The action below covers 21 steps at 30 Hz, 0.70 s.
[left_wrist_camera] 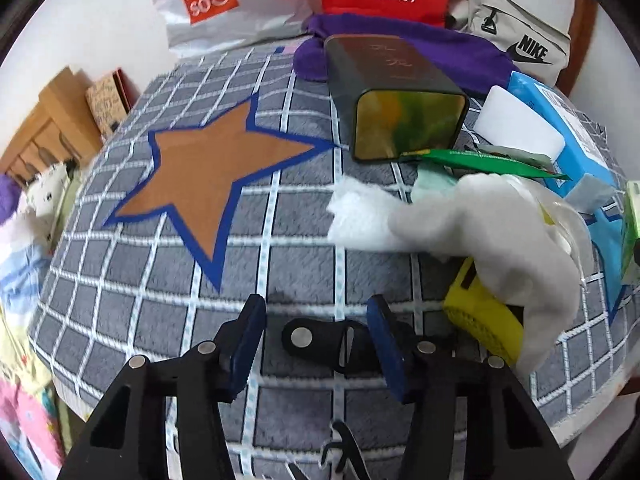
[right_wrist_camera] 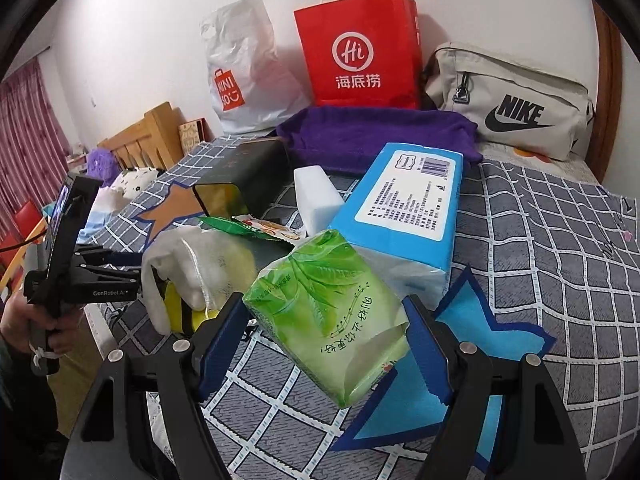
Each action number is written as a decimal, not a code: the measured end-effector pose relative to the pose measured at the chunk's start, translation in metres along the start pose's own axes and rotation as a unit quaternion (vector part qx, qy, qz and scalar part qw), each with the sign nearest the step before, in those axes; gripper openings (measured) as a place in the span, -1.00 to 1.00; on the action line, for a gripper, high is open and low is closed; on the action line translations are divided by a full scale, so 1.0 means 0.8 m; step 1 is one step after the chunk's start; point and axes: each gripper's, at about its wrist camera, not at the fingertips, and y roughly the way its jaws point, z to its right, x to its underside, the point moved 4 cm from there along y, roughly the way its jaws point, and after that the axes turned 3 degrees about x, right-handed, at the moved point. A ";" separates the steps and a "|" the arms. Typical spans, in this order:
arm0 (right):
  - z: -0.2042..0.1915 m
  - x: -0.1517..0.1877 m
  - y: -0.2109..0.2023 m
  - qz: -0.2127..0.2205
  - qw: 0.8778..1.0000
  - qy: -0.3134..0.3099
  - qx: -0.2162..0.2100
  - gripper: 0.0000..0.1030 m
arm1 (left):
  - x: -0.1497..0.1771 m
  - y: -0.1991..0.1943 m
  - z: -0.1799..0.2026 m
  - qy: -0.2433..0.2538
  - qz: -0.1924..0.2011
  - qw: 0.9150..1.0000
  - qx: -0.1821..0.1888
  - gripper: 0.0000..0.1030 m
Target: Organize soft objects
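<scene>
My right gripper (right_wrist_camera: 324,320) is shut on a green tissue pack (right_wrist_camera: 324,312), held a little above the grey checked blanket (right_wrist_camera: 560,264). Behind it lies a blue tissue pack (right_wrist_camera: 408,208) with a white sponge block (right_wrist_camera: 316,196) beside it. A white cloth (left_wrist_camera: 500,232) lies over a yellow object (left_wrist_camera: 480,320); it also shows in the right wrist view (right_wrist_camera: 192,264). My left gripper (left_wrist_camera: 316,312) is open and empty over the blanket (left_wrist_camera: 120,300), left of the white cloth. A purple towel (right_wrist_camera: 376,132) lies at the back.
A dark tin box (left_wrist_camera: 396,92) lies on its side near a green snack packet (left_wrist_camera: 480,160). A red paper bag (right_wrist_camera: 360,48), a white Miniso bag (right_wrist_camera: 248,76) and a beige Nike bag (right_wrist_camera: 516,108) stand against the wall. A wooden bed frame (right_wrist_camera: 148,136) is at left.
</scene>
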 end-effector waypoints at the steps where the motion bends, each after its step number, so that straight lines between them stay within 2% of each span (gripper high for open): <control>1: -0.001 0.001 -0.001 0.000 1.000 0.000 -0.001 0.50 | 0.002 -0.001 -0.001 -0.005 -0.004 1.000 -0.001 0.11; 5: -0.001 0.002 -0.008 0.004 1.000 -0.003 -0.002 0.50 | 0.014 -0.014 0.004 -0.004 -0.009 1.000 0.012 0.24; 9: 0.003 0.003 -0.016 0.010 1.000 0.004 -0.002 0.50 | 0.031 -0.030 0.005 -0.017 -0.014 0.999 0.032 0.25; 13: 0.006 0.005 -0.015 0.009 1.000 0.011 -0.005 0.50 | 0.039 -0.036 0.008 -0.028 -0.017 0.996 0.087 0.27; 16: 0.005 0.006 -0.014 0.006 1.000 0.012 -0.006 0.50 | 0.044 -0.021 0.019 -0.027 -0.033 0.994 0.099 0.27; 21: 0.009 0.008 -0.016 0.005 1.000 0.014 -0.001 0.50 | 0.029 -0.009 0.009 -0.057 -0.008 0.991 0.118 0.33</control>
